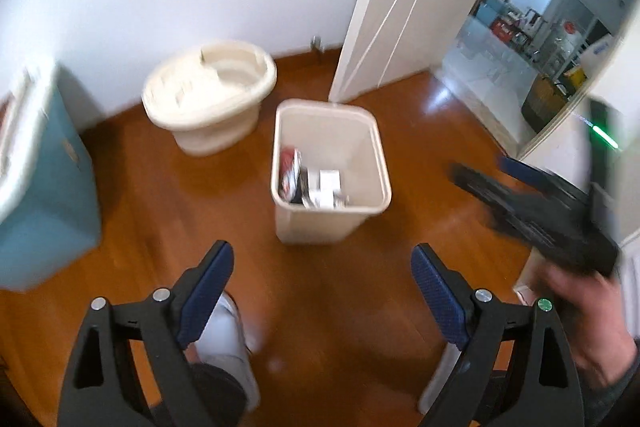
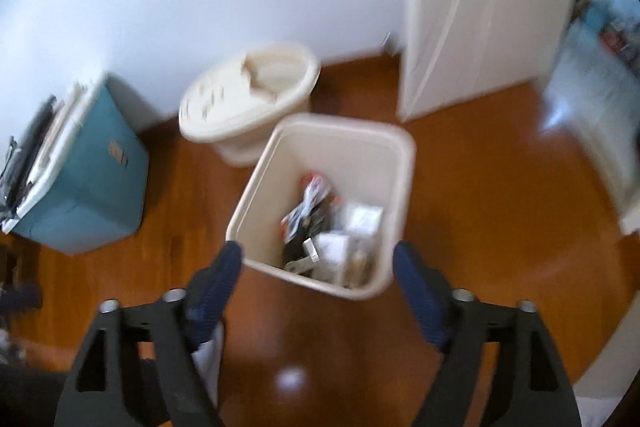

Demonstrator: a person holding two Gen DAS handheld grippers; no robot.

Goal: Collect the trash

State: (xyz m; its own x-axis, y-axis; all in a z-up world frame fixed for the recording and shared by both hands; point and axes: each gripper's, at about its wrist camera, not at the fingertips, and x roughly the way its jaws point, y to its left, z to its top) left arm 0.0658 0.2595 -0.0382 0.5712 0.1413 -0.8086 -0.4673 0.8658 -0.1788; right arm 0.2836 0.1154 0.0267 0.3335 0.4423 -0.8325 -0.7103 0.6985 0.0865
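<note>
wooden floor point(image 2: 500, 227); blurred trash point(image 2: 336, 227) half hidden in bin point(image 2: 400, 155).

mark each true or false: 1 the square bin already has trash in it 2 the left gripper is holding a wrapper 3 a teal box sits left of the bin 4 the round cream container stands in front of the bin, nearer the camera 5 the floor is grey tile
1. True: the square bin holds trash.
2. False: the left gripper is open and empty.
3. True: the teal box sits to its left.
4. False: the round cream container stands behind the bin, by the wall.
5. False: the floor is brown wood.
</note>
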